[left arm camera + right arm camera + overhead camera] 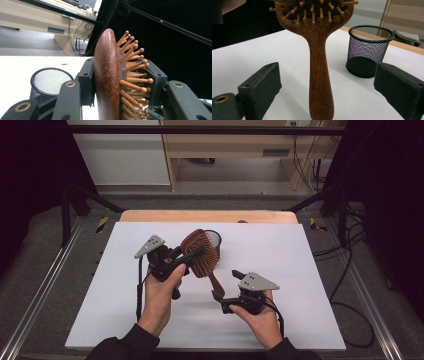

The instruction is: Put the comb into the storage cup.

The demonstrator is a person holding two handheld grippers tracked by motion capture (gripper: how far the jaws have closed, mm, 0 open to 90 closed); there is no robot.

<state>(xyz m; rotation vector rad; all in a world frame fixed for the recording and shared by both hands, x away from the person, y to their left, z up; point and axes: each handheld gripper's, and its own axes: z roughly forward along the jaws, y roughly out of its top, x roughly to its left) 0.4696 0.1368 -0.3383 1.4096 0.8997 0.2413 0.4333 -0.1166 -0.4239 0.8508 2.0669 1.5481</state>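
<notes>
The high view is taken from above the person's side and faces forward and down, so the whole white counter (280, 255) is seen from well off. The left gripper view is set very close along the left hand-held gripper (120, 85), facing what appears to be the counter's far right corner. The right gripper view is set low over the counter, close behind the right hand-held gripper (325, 82). The wooden hairbrush (201, 254) and the mesh cup (369, 50) are shared by all three.

Wooden hairbrush (201, 254) (peg bristles), held aloft, handle down
</notes>
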